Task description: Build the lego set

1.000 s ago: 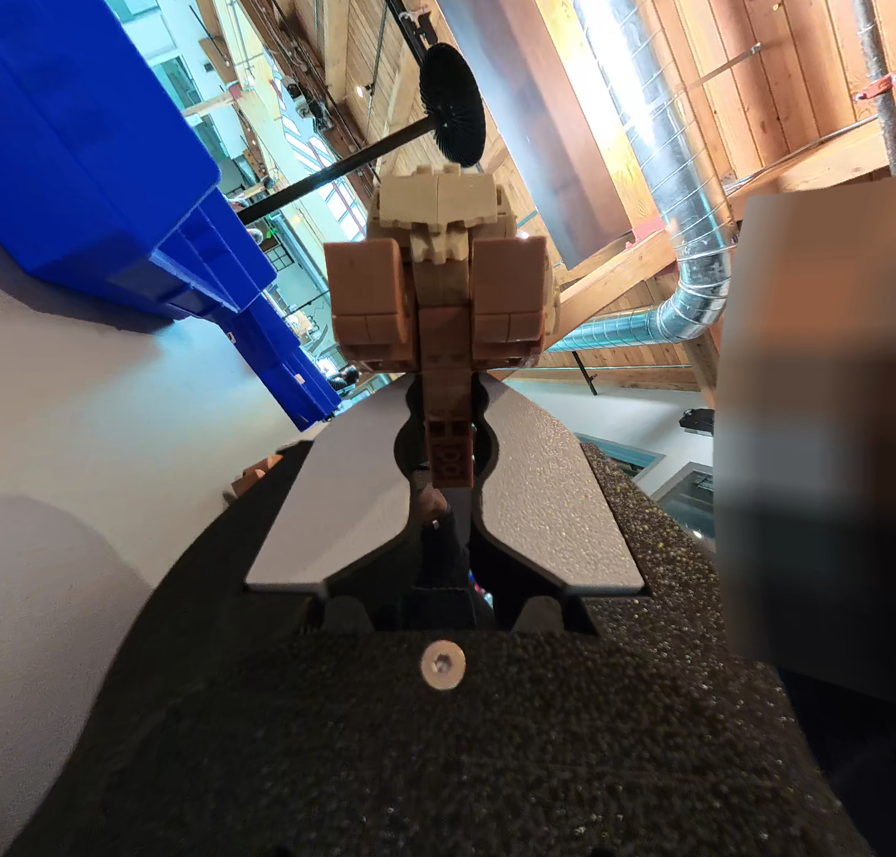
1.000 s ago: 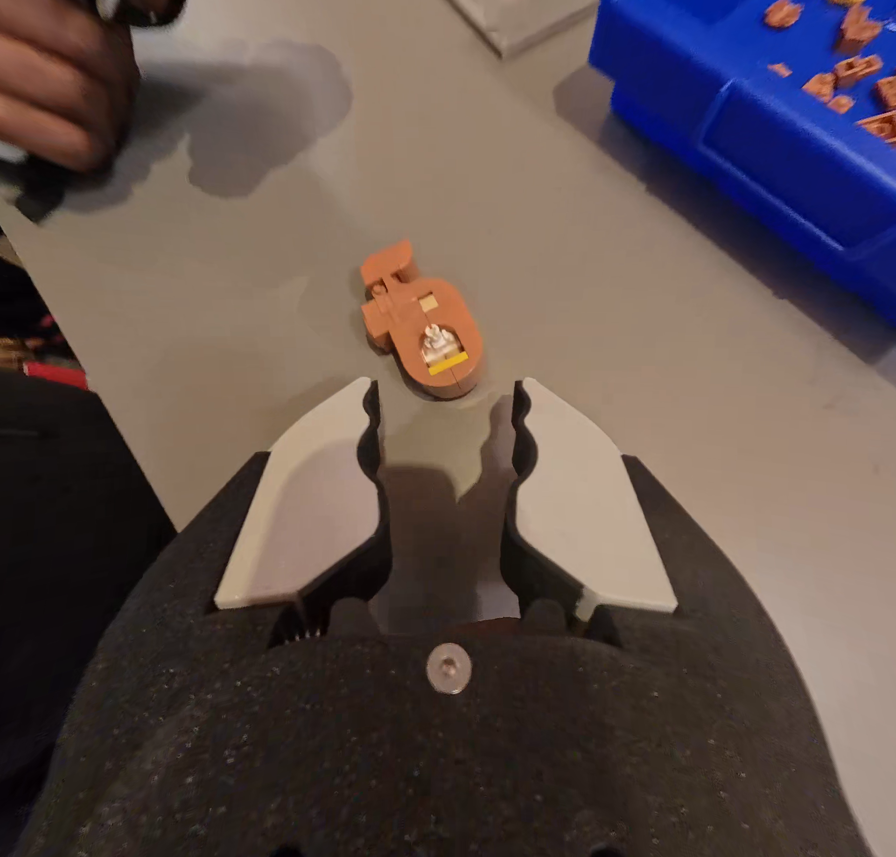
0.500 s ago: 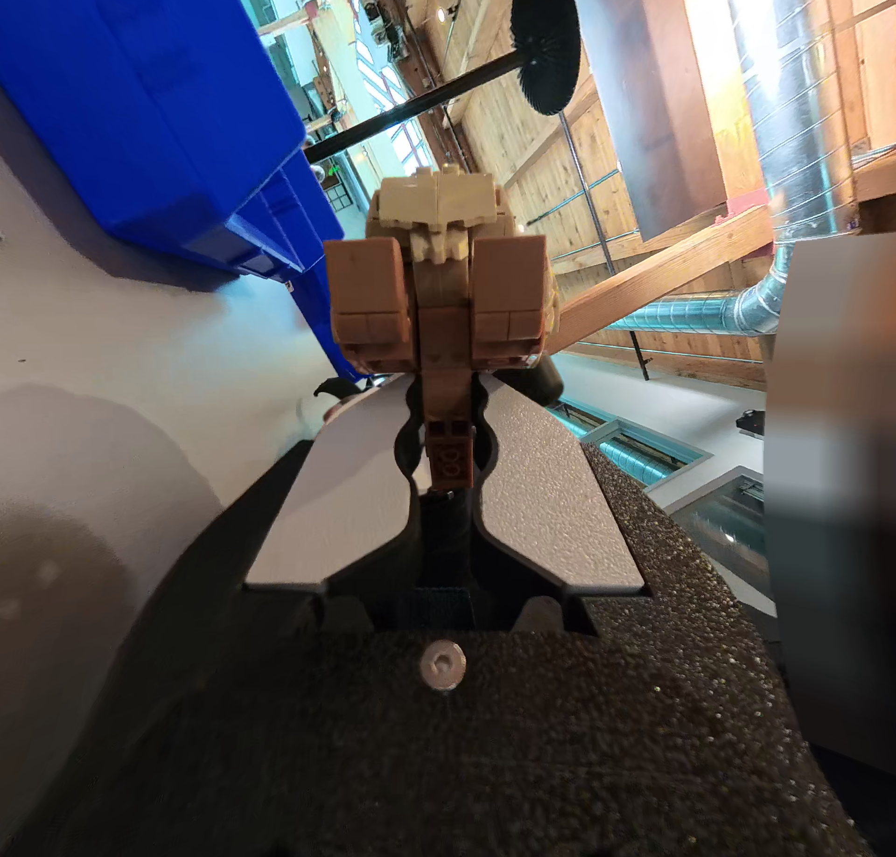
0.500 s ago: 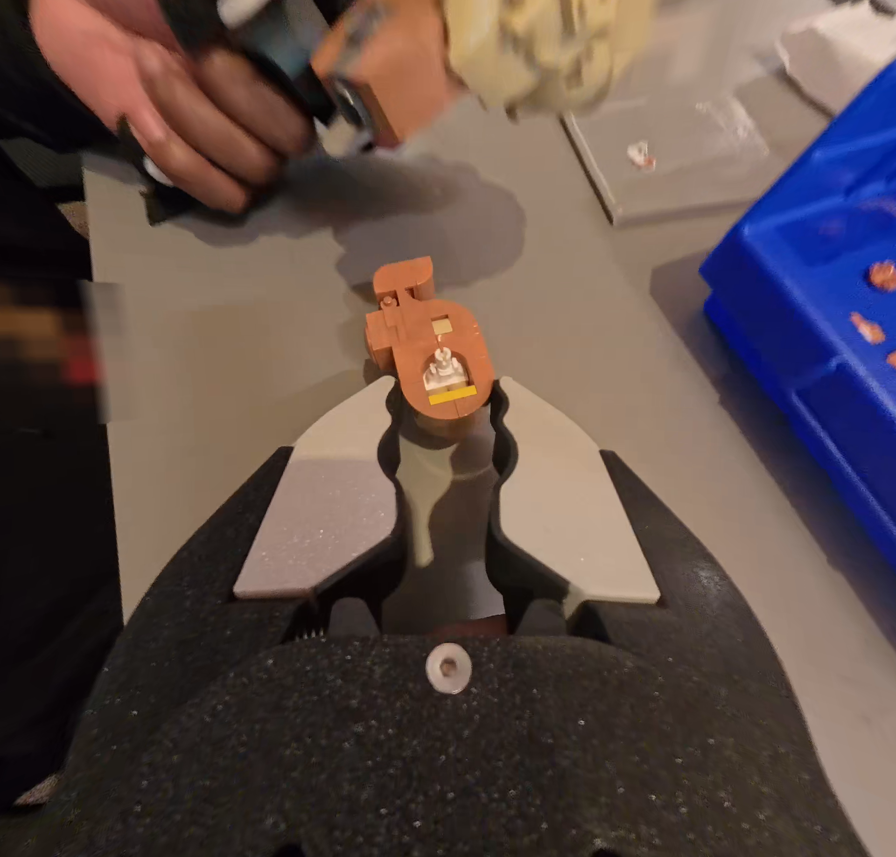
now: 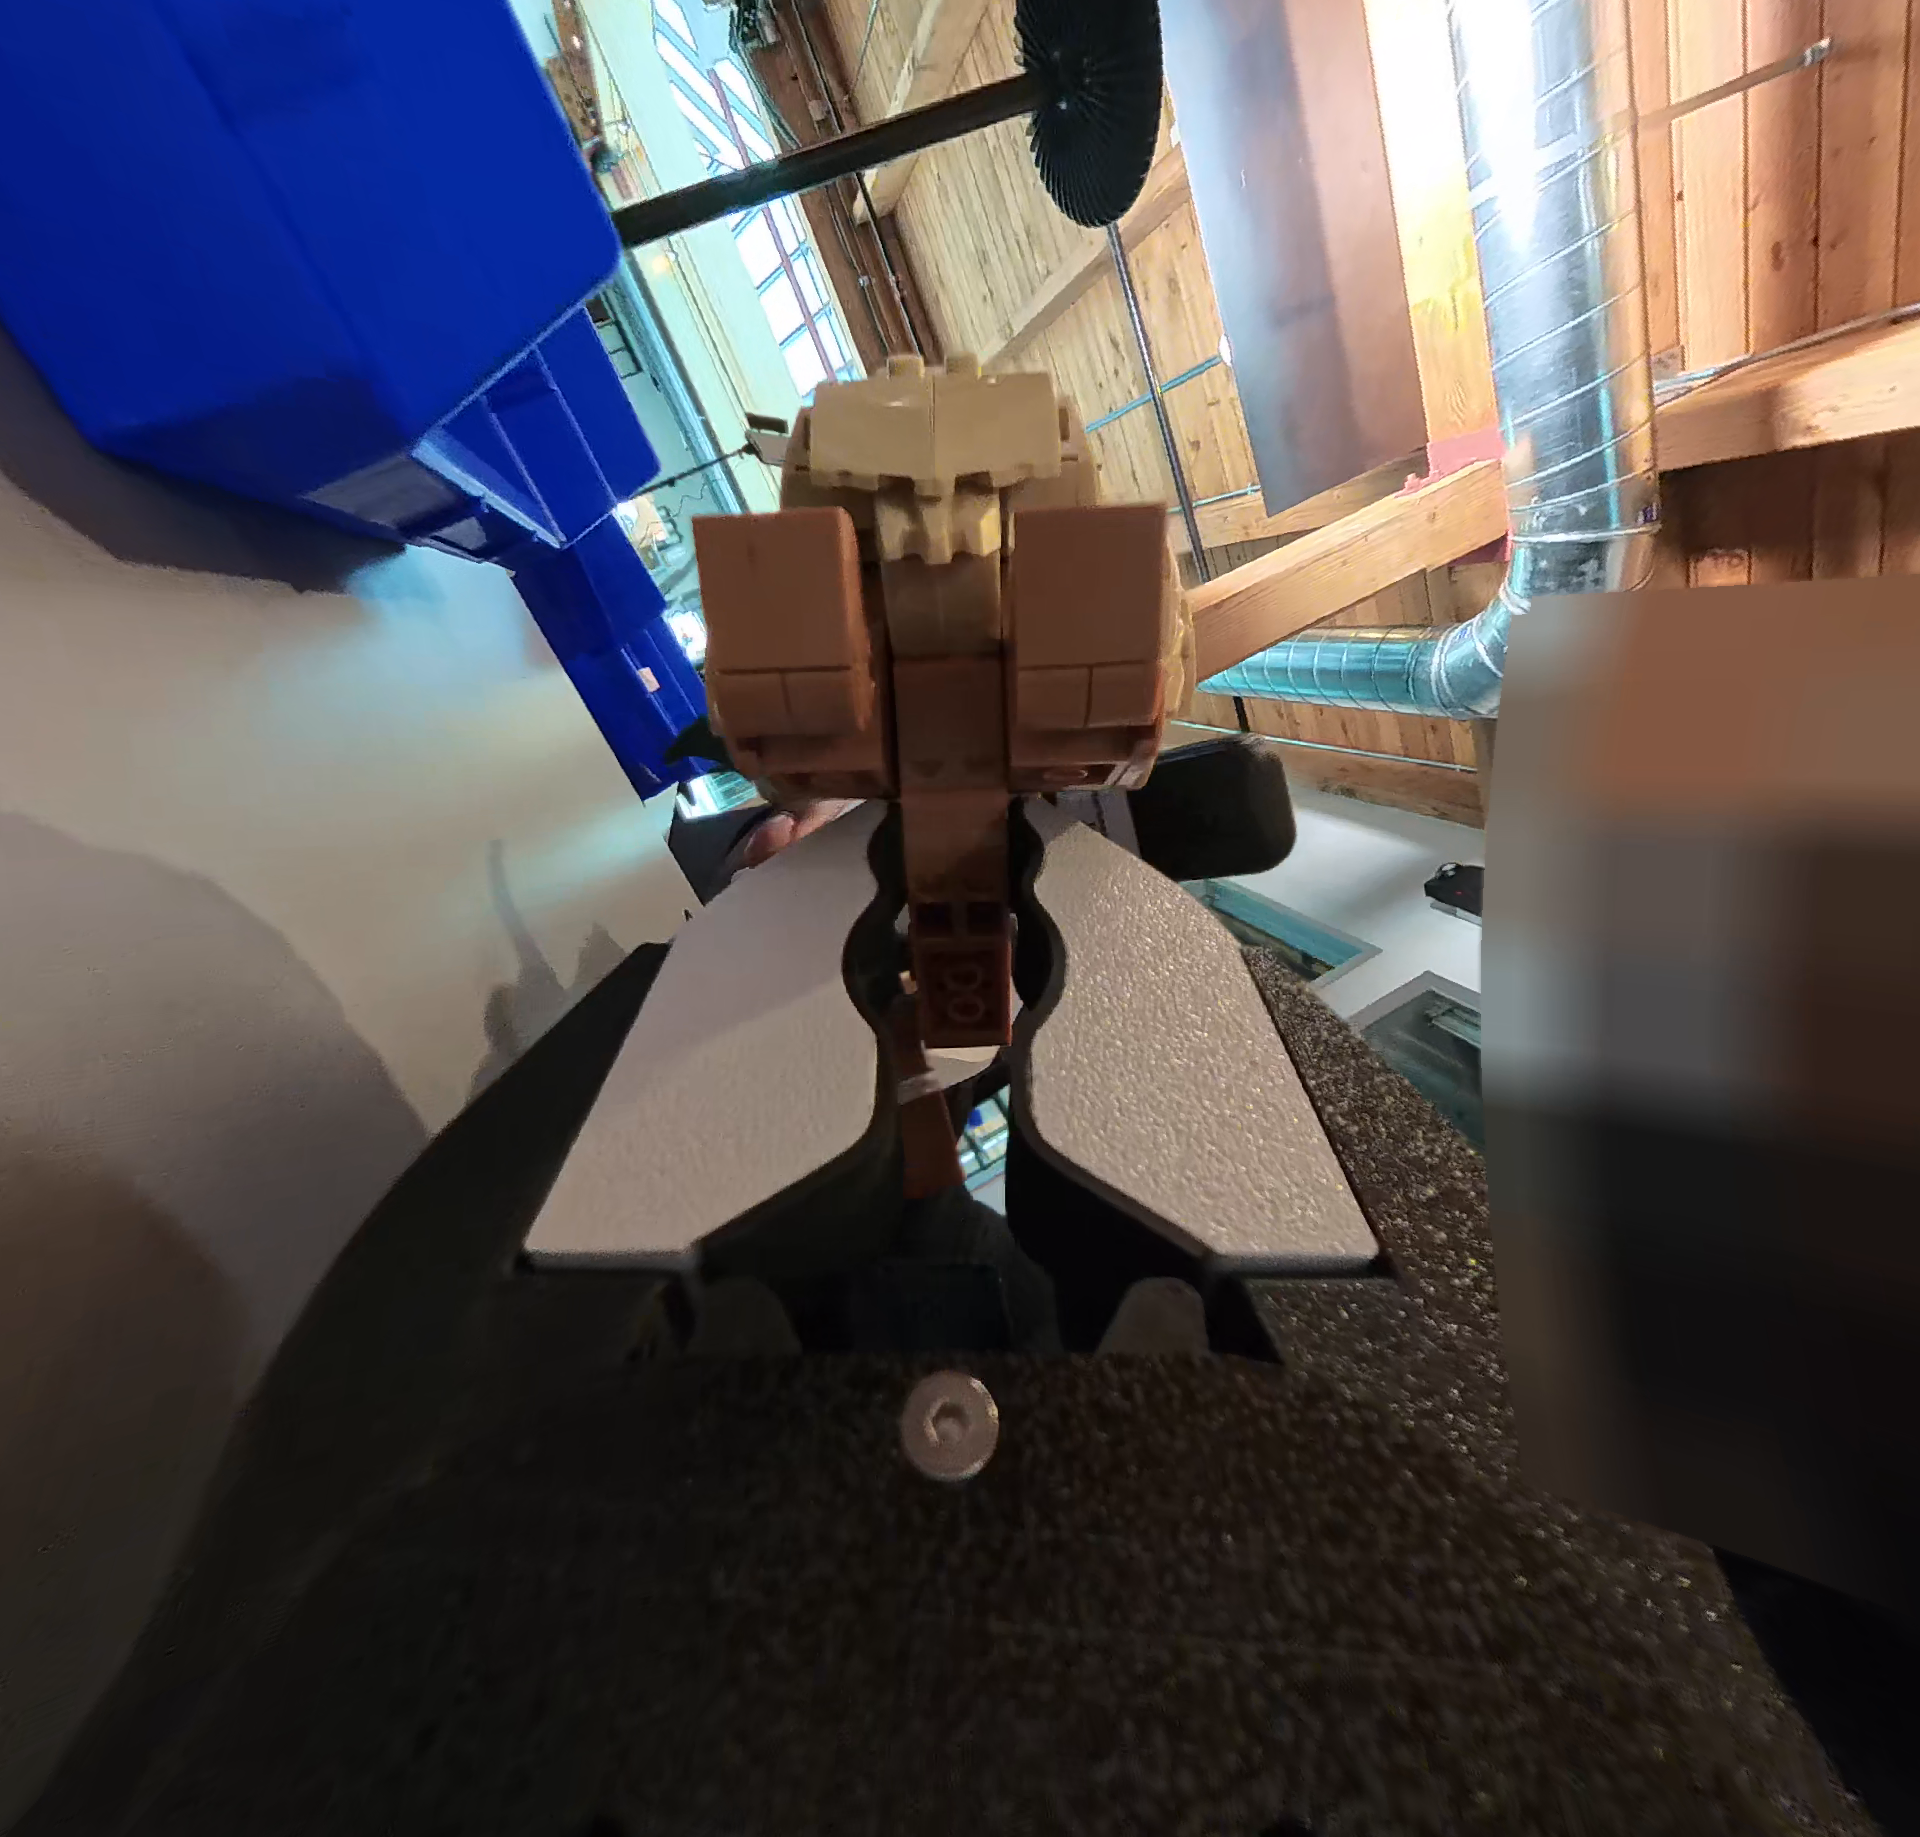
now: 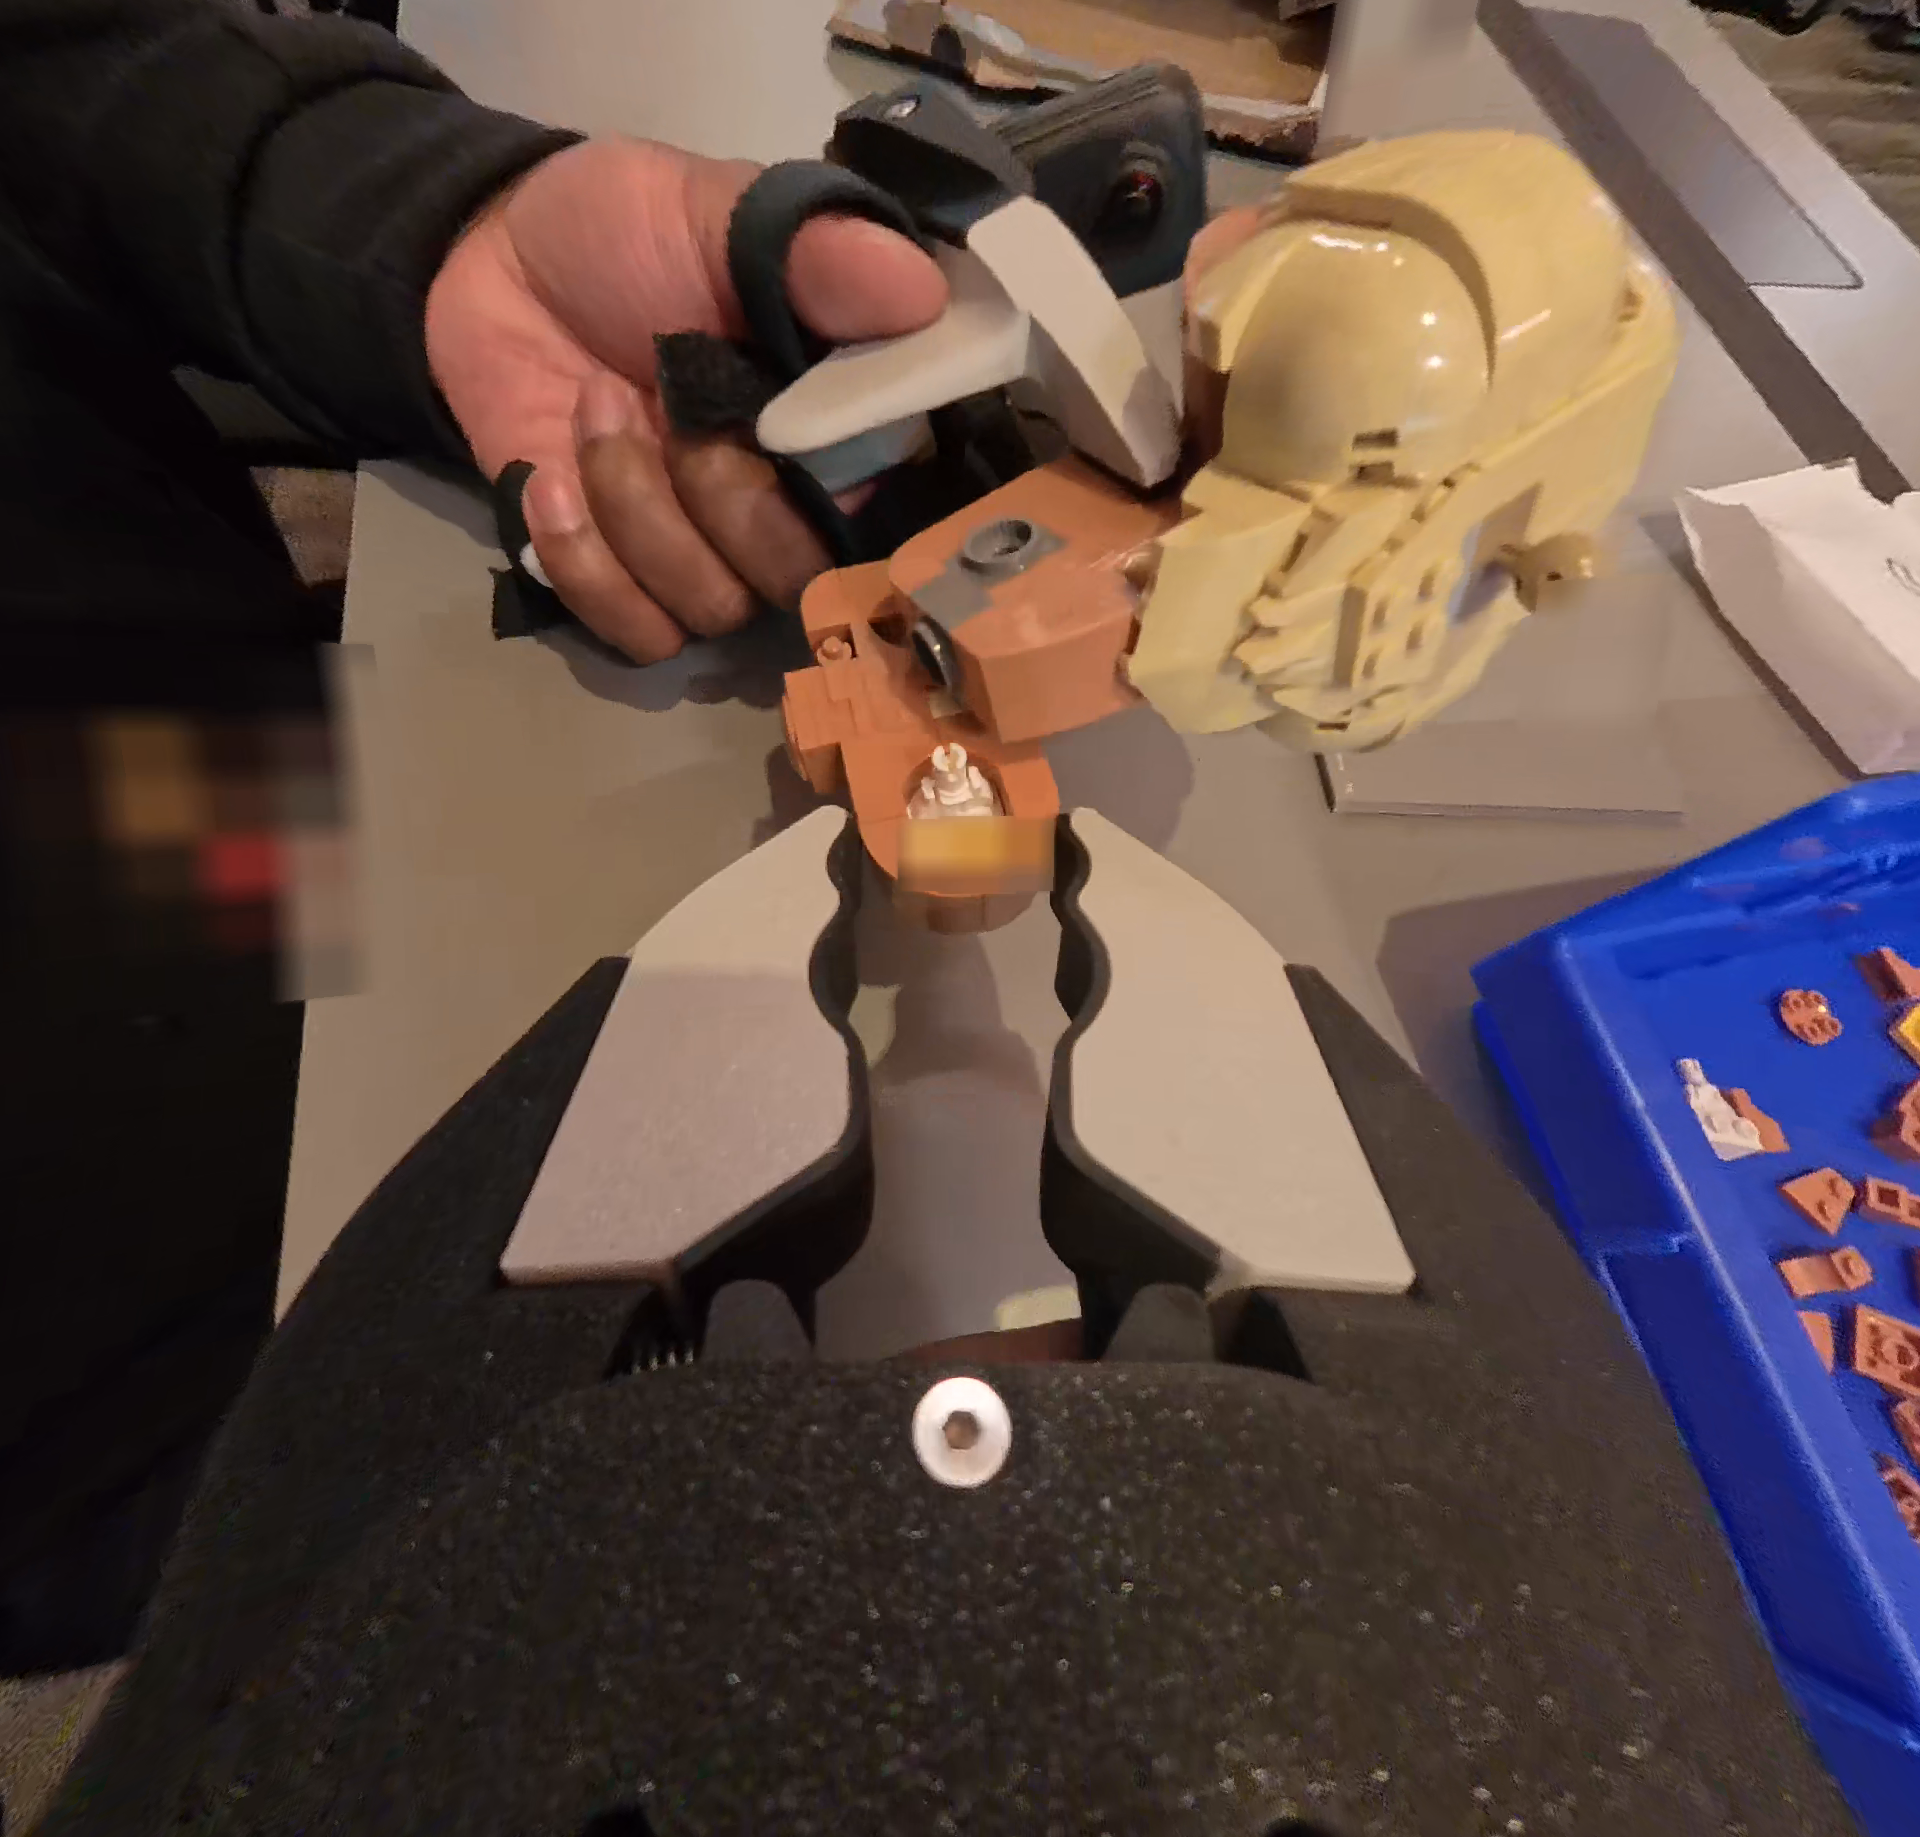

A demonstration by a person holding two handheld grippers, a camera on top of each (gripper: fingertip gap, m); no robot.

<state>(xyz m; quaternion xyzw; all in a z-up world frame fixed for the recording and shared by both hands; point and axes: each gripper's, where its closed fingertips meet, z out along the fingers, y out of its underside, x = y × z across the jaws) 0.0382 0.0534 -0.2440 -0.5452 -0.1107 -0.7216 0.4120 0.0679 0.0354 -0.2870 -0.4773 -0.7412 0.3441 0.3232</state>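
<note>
The left gripper [image 5: 954, 914] is clamping the brown stem of a blocky tan-and-brown plastic brick figure [image 6: 1382, 457]. The right gripper [image 6: 956, 862] is pinching a rounded brown brick assembly [image 6: 935, 800] above the smooth grey table [image 6: 540, 852].

Left gripper [image 5: 954, 914]: jaws nearly closed, fingers [image 5: 1153, 1049] pinching a narrow brown stem of a brick model [image 5: 935, 634]; seen from the right wrist view at 12 o'clock, a hand [image 6: 623, 374] wraps its grip, thumb through a strap.

Right gripper [image 6: 956, 873]: jaws part-closed, fingertips [image 6: 769, 904] clamped on both flanks of a small brown brick piece [image 6: 935, 831].
</note>
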